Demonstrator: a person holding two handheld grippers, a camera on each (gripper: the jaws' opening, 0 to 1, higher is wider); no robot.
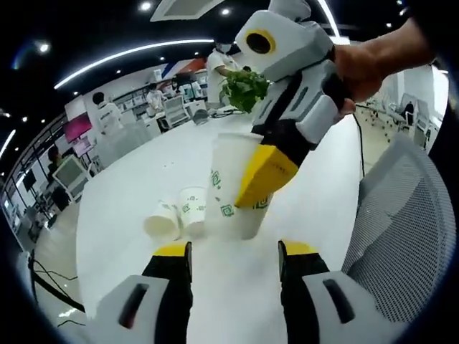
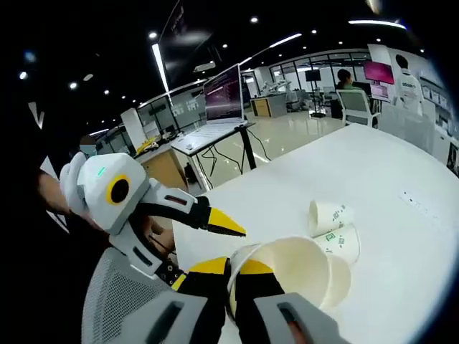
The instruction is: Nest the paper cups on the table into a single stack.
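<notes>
Left gripper view, left to right: two paper cups point(image 1: 177, 213) lying on their sides on the white table point(image 1: 136, 172), touching each other; just beside them a tall cup stack point(image 1: 235, 185) standing upright; my right gripper point(image 1: 267, 175) coming down from the upper right, its yellow-tipped jaws closed on the stack's rim; a grey mesh chair point(image 1: 401, 222) at the table's edge. My left gripper point(image 1: 235, 259) stands wide, jaws apart, holding nothing, short of the stack. Right gripper view, left to right: the left gripper point(image 2: 231, 229) beside the chair; the stack's open mouth point(image 2: 287, 269), rim pinched between my jaws; the two lying cups point(image 2: 333, 226) beyond it.
</notes>
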